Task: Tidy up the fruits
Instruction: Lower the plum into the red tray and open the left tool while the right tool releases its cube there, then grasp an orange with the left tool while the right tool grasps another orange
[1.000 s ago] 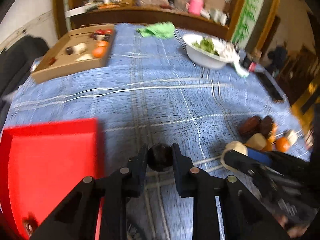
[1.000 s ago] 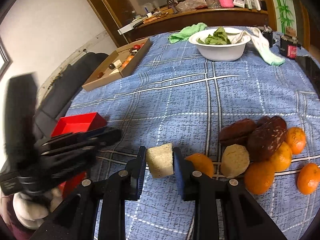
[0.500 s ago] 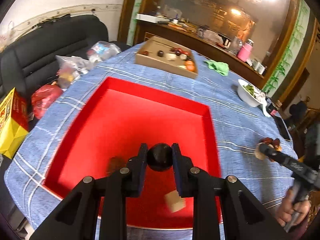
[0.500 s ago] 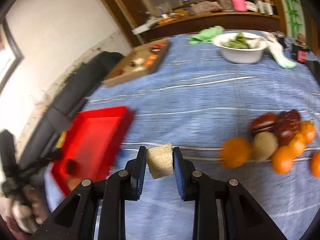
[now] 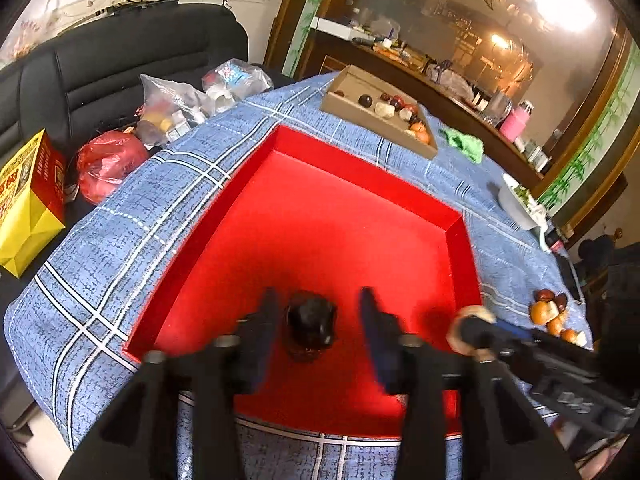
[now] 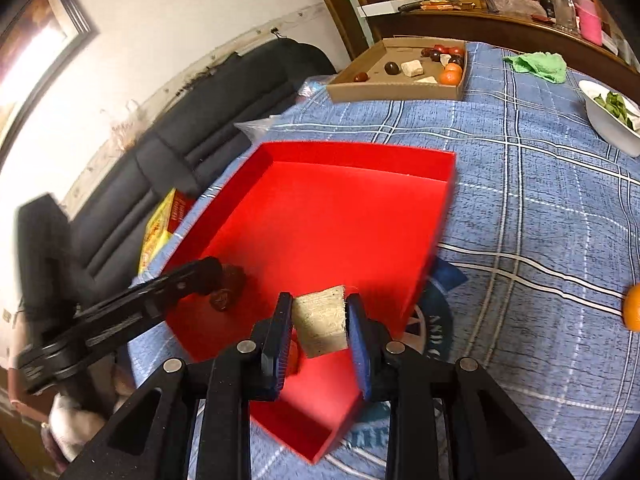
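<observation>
"AND" on round blue emblem (image 6: 436,320) (partly hidden under red tray (image 6: 360,168)), other lettering unreadable

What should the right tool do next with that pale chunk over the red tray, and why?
Probably open and drop it. The right tool holds the pale chunk over the red tray, clear of the dark fruit that the left tool, jaws just opened, has let go of there.

Red tray (image 5: 360,184) on blue tablecloth (image 5: 120,248) with white-and-dark plaid lines. Black fruit (image 5: 312,318); beige cut piece (image 6: 322,324). Far: tan cardboard box (image 6: 396,90), green cloth (image 6: 538,65).
</observation>
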A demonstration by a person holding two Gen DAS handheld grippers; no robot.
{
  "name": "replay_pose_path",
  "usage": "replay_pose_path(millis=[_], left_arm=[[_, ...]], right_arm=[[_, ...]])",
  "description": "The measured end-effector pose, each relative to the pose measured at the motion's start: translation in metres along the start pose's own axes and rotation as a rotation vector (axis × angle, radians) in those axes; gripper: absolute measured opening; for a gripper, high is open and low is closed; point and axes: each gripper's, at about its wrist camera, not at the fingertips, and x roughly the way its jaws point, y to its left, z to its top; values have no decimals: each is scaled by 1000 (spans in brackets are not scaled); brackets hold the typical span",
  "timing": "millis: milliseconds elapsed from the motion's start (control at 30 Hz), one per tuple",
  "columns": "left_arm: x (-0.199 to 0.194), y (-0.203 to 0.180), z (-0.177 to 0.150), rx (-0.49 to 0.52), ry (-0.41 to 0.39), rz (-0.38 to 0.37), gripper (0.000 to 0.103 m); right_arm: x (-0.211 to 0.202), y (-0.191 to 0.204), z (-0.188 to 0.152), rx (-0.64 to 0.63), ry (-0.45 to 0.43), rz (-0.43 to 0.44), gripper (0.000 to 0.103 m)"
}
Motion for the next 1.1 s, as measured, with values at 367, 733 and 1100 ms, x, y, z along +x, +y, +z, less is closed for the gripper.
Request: replay_pose_path(millis=[367, 733, 1100], left_arm=[[-14, -5, 2, -7, -30, -57, 58], [-28, -28, -3, 41, -36, -86, 60], [-50, -60, -10, 112, -64, -112, 63]], right_arm=[[-20, -9, 3, -3, -91, -237, 50], [-2, -15, -8, 12, 11, -402, 17], [-34, -41, -42, 174, -11, -185, 28]])
